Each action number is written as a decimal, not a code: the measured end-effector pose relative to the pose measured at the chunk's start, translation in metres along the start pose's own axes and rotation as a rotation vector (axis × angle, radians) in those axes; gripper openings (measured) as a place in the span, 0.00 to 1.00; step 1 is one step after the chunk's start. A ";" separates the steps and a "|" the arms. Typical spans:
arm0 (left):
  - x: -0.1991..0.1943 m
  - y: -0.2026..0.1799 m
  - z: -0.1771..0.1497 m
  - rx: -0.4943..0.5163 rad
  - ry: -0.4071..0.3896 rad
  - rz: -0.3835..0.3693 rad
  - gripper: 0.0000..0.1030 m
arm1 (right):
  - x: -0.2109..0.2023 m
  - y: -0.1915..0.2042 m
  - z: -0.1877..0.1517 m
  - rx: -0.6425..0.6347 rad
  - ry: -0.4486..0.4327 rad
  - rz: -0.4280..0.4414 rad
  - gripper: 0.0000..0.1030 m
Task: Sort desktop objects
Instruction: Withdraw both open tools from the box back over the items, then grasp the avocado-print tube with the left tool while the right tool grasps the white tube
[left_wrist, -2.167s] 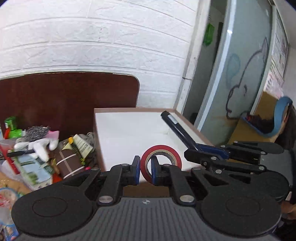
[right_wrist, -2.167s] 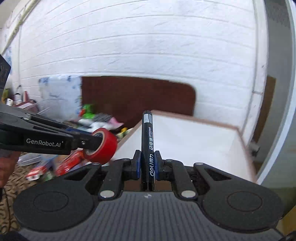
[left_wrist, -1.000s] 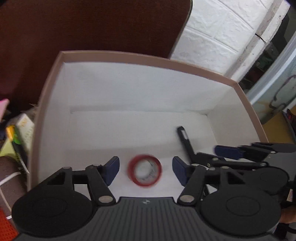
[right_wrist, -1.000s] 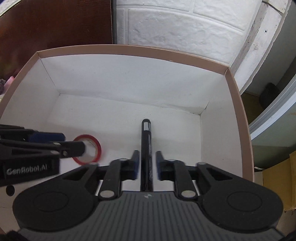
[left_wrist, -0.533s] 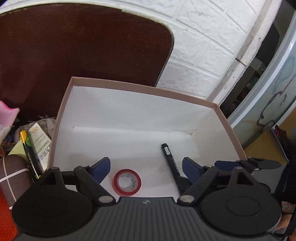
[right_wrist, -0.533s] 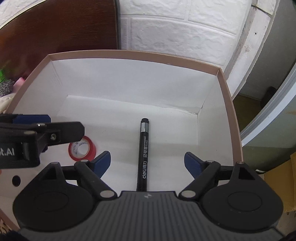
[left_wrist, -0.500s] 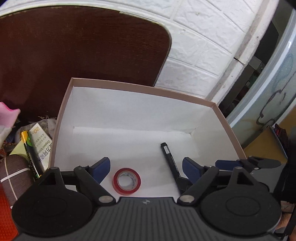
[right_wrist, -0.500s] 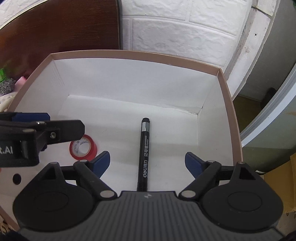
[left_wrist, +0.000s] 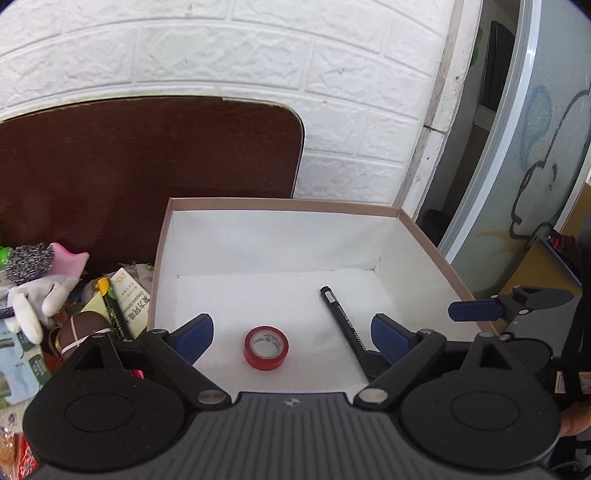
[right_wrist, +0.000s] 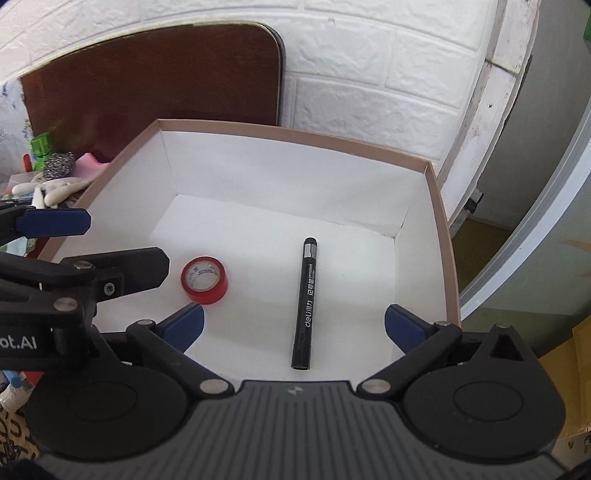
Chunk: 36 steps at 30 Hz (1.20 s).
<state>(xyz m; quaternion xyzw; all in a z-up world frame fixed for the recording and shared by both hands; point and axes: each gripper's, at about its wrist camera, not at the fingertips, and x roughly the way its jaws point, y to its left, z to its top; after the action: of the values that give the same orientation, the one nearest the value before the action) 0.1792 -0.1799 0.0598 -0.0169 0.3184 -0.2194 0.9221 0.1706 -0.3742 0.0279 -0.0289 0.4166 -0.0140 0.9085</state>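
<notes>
A red tape roll and a black marker lie on the white floor of an open cardboard box. They also show in the right wrist view, the tape roll left of the marker, inside the box. My left gripper is open and empty, held above the box's near edge. My right gripper is open and empty, above the near end of the marker. The left gripper also shows at the left of the right wrist view.
A heap of small items lies left of the box: a white glove, a steel scourer, a battery, paper packets. A dark brown board leans on the white brick wall behind. A glass door stands at the right.
Both grippers carried the tape roll and marker over the box, opened and let them go. Since then both have drawn back and up, and the two items lie still.
</notes>
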 end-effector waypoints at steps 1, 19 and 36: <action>-0.006 0.000 -0.002 -0.002 -0.011 0.002 0.92 | -0.004 0.001 -0.002 0.002 -0.010 0.000 0.98; -0.102 0.009 -0.078 -0.051 -0.107 0.048 0.93 | -0.093 0.067 -0.077 0.043 -0.267 0.058 0.98; -0.134 0.029 -0.145 -0.019 -0.056 0.150 0.93 | -0.093 0.135 -0.149 0.064 -0.242 0.131 0.98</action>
<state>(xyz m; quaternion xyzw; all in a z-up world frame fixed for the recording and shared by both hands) 0.0105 -0.0822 0.0170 -0.0080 0.2950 -0.1461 0.9442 -0.0027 -0.2411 -0.0072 0.0261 0.3042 0.0357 0.9516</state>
